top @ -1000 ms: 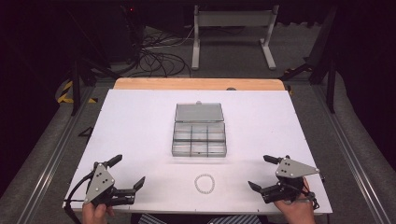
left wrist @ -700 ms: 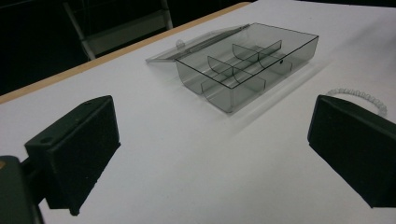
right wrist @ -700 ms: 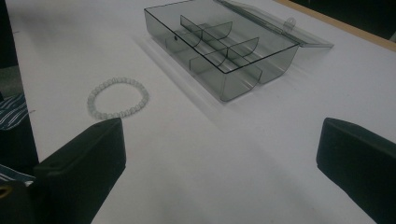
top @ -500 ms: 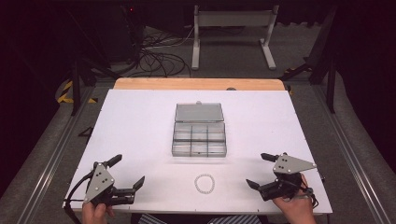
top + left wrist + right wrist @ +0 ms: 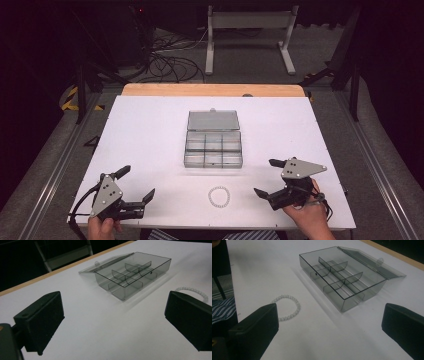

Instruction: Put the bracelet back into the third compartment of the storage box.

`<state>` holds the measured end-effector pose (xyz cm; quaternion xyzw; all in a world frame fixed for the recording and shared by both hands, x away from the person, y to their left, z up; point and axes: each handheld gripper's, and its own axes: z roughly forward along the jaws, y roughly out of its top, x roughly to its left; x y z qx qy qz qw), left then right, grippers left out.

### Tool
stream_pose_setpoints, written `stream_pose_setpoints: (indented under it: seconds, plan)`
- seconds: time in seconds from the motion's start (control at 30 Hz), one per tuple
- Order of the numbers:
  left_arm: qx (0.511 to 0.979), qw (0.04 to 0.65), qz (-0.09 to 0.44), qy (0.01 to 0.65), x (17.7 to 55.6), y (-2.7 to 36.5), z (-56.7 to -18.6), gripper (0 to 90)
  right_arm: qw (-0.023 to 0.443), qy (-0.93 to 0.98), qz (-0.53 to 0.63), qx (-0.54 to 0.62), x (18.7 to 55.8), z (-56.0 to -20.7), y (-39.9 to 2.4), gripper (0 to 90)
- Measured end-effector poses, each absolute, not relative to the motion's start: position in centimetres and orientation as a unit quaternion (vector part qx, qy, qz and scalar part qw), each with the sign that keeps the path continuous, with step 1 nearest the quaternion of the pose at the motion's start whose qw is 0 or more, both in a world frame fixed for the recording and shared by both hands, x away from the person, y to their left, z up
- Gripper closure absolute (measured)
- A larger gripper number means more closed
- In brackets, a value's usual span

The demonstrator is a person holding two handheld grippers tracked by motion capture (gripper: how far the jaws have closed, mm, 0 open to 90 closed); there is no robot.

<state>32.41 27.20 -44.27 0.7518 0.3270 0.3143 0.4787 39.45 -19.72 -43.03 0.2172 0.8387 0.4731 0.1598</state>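
A clear smoky plastic compartment box [image 5: 213, 147] sits mid-table with its lid [image 5: 212, 120] folded flat behind it; the compartments look empty. A white bead bracelet [image 5: 219, 196] lies on the table in front of the box. My left gripper [image 5: 137, 181] rests at the near left, open and holding nothing, well left of the bracelet. My right gripper [image 5: 265, 177] stands open just right of the bracelet, also holding nothing. The left gripper view has the box [image 5: 132, 275] ahead and the bracelet [image 5: 192, 290] behind the right jaw. The right gripper view has the box [image 5: 342, 277] and the bracelet [image 5: 287, 307] by the left jaw.
The white table top [image 5: 150, 130] ends in a wooden strip [image 5: 212, 90] at the far side. Beyond it stand a metal frame [image 5: 247, 30] and loose cables [image 5: 165, 55] on the floor. Striped clothing [image 5: 222, 310] shows at the near edge.
My right gripper has slid left and slightly forward, closer to the bracelet. The left gripper, the box and the bracelet have stayed put.
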Motion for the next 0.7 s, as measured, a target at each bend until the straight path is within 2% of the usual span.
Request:
stream_pose_setpoints:
  seconds: [0.7]
  plan:
    - [0.755, 0.477, 0.312, 0.325, 32.5, 27.4, -44.3, 3.0, 0.142, 0.856, 0.465, 0.176, 40.7, -41.6, -14.8, 1.5]
